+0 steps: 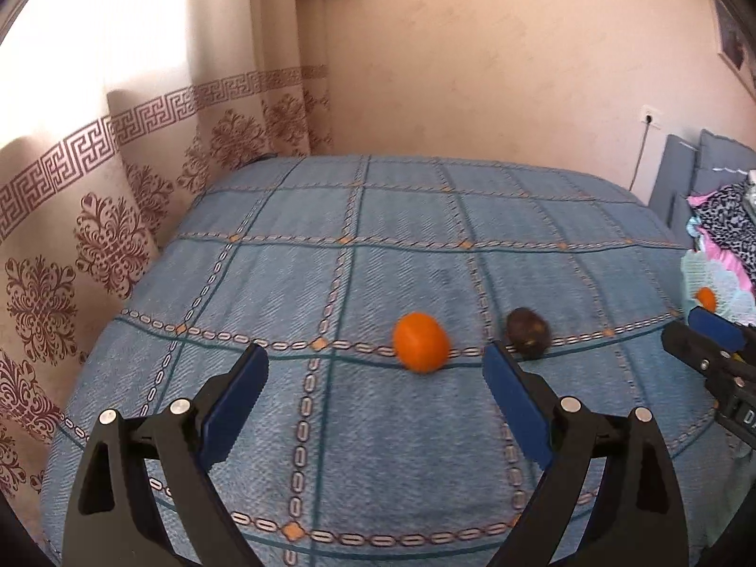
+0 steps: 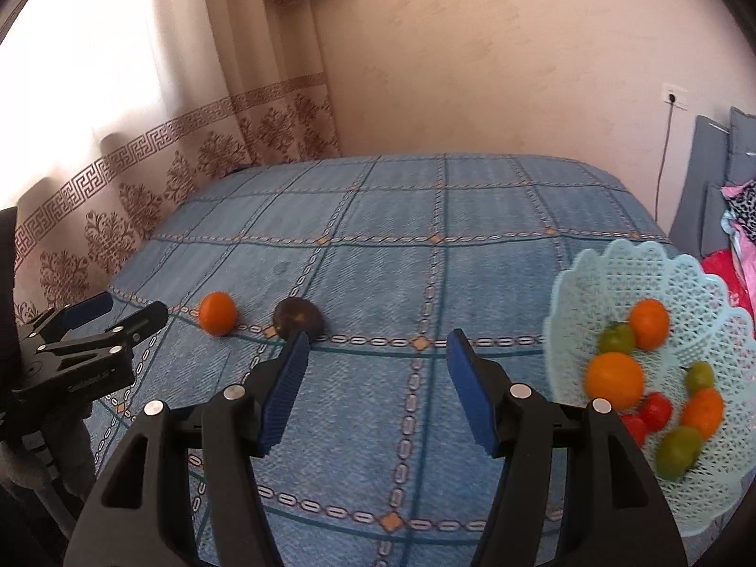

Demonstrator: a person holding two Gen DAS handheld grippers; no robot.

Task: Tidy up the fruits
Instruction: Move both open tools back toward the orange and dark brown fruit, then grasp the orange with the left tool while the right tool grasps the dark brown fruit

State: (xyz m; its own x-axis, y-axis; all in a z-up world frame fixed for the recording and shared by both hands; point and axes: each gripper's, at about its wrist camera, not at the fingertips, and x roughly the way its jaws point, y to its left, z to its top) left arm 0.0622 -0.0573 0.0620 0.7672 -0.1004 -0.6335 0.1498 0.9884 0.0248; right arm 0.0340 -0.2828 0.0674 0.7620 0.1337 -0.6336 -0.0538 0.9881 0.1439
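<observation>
Blue checked bedspread (image 2: 378, 245) fills both views, and the fruit lies on the bed, no bench here. Pale lace-pattern basket (image 2: 699, 293) sits just right of the right gripper (image 2: 378, 340), already holding oranges, green fruit and red ones. Left gripper (image 1: 375, 368) hovers with its fingers spread wide, nothing between them; the right one's fingers are spread too, and empty. Loose orange (image 1: 420, 341) sits just beyond the left fingertips, nearer the right-hand one, and the dark brown fruit (image 1: 528, 333) rests just past that right finger.

Best play, I'd say: centre the orange between the pads, come down low, close gently, since round fruit rolls on soft fabric. Plenty of open bedspread ahead and to the left; the curtain (image 1: 94, 236) side edge is well apart. Watch the other gripper crowding the basket side.
</observation>
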